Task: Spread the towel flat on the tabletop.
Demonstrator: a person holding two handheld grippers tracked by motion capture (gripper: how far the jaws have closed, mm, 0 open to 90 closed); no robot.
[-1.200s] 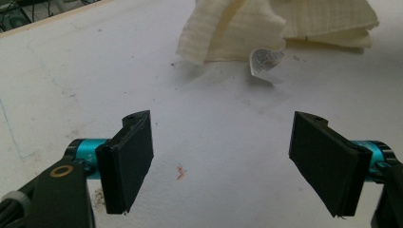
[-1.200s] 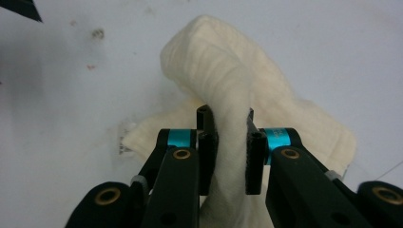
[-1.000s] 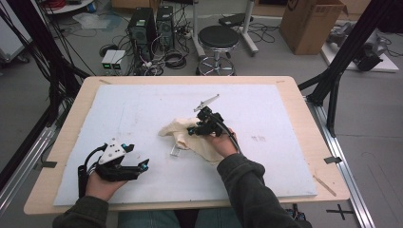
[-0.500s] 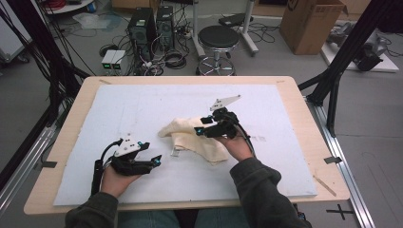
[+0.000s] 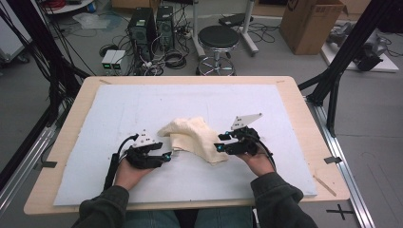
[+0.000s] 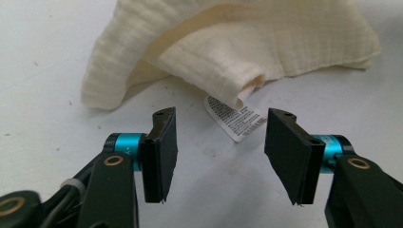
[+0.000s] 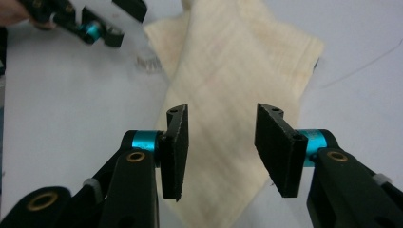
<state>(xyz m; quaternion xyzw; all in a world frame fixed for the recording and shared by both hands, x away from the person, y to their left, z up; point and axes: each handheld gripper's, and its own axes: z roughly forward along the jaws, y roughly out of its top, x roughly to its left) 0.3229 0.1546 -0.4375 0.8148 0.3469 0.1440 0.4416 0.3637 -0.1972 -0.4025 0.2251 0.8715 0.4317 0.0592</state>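
A crumpled cream cloth (image 5: 192, 138) lies mid-bench on the white mat (image 5: 142, 107). My left tool (image 6: 221, 152) sits just beside the cloth's near-left edge, jaws apart, facing its printed label (image 6: 235, 118). My right tool (image 7: 221, 147) hovers over the cloth's near-right corner, jaws apart, empty.

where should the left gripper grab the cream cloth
Probably the rolled corner of the cream cloth, just above the white care tag. It juts toward the open left gripper and stands off the table, so a straight push forward from the person's side would bring a jaw to either side of it.
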